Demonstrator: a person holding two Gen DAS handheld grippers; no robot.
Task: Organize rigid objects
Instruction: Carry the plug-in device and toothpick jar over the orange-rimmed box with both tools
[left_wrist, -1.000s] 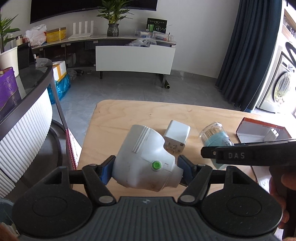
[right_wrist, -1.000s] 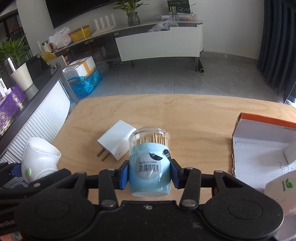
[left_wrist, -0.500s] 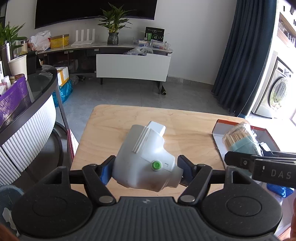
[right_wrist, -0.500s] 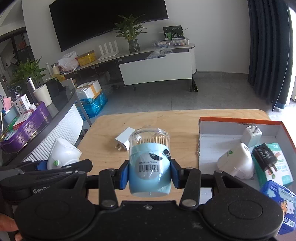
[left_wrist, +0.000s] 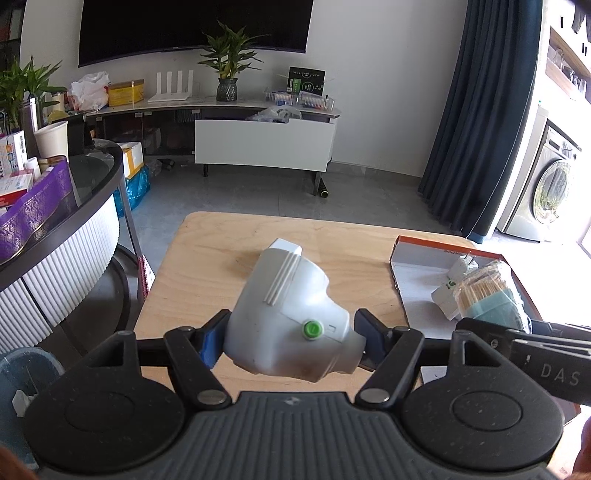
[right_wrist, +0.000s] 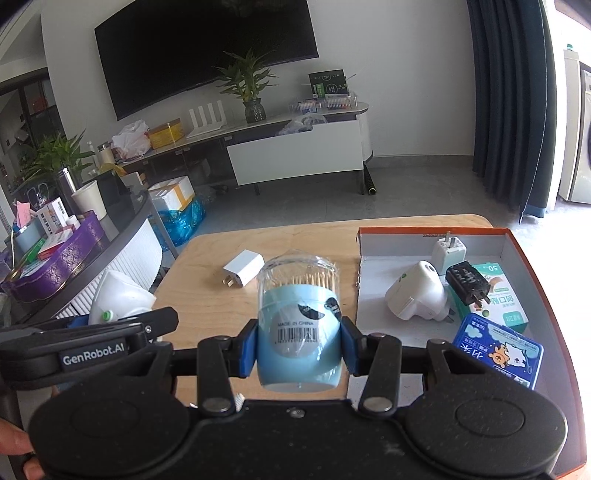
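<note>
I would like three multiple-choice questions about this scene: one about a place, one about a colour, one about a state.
1. Where does the small white charger lie?
A. on the wooden table
B. inside the box
C. on the floor

2. What colour is the button on the white device?
A. red
B. green
C. yellow

3. What is the right hand-held gripper doing?
A. standing open and empty
B. clamping the toothpick jar
C. holding a black plug

Answers: 1 A, it lies on bare wood, left of the orange-rimmed box. 2 B, the round button shows green. 3 B, both blue pads press the jar's sides.
</note>
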